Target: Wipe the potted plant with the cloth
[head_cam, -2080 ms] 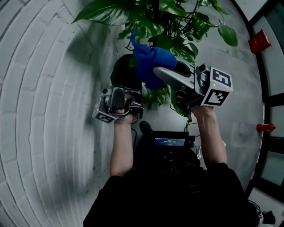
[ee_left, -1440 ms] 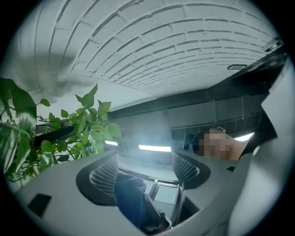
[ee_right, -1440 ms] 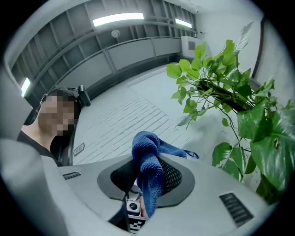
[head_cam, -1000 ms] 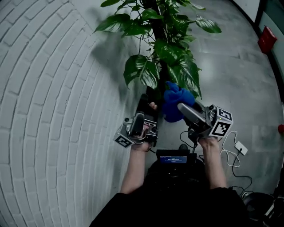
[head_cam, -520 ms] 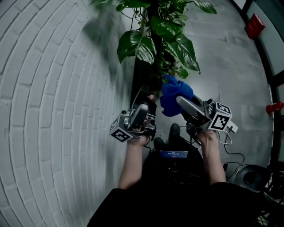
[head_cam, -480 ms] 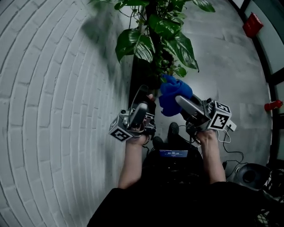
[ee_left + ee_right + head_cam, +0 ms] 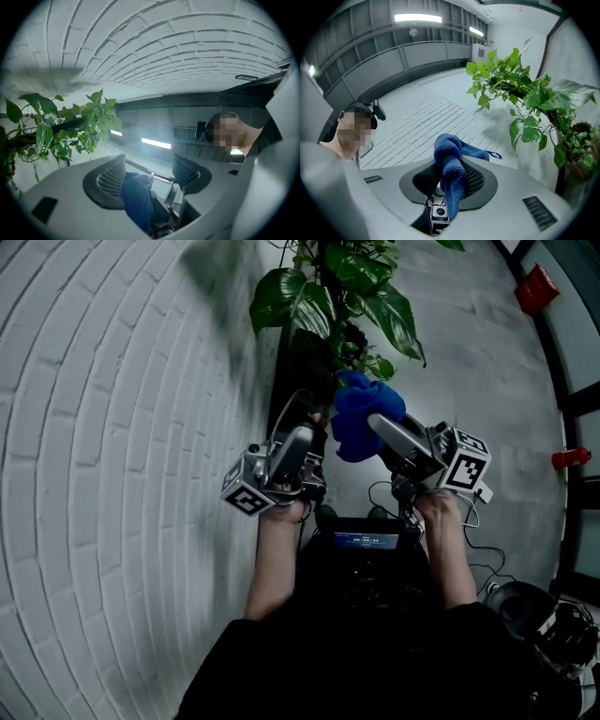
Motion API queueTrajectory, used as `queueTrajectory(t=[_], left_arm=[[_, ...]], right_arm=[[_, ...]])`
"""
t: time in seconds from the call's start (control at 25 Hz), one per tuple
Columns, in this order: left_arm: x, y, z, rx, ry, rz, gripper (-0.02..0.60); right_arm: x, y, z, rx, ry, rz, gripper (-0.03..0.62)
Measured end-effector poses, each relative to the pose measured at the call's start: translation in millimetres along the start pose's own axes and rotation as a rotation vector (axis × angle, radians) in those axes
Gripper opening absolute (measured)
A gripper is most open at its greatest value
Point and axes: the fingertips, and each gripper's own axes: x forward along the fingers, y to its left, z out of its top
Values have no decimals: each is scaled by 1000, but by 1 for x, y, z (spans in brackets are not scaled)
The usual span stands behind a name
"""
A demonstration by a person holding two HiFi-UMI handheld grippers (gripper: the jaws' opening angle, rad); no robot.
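Cloth (image 7: 361,418) between right gripper (image 7: 451,174) jaws (plant (image 7: 349,296) close ahead)

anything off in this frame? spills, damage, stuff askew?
Nothing spilled or broken. One oddity: the cloth sits wadded into a knot in the right gripper, not spread flat, and looks clear of the plant.

The plant (image 7: 349,292) is cut off at the head view's top edge; the pot (image 7: 586,140) is half hidden by leaves (image 7: 562,154).
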Motion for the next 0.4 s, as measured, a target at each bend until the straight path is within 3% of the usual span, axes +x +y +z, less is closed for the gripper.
queueTrajectory(t=[0.4], left_arm=[[1, 16, -22, -42, 11, 2, 304]], right_arm=[[-16, -13, -1, -8, -2, -10, 115]])
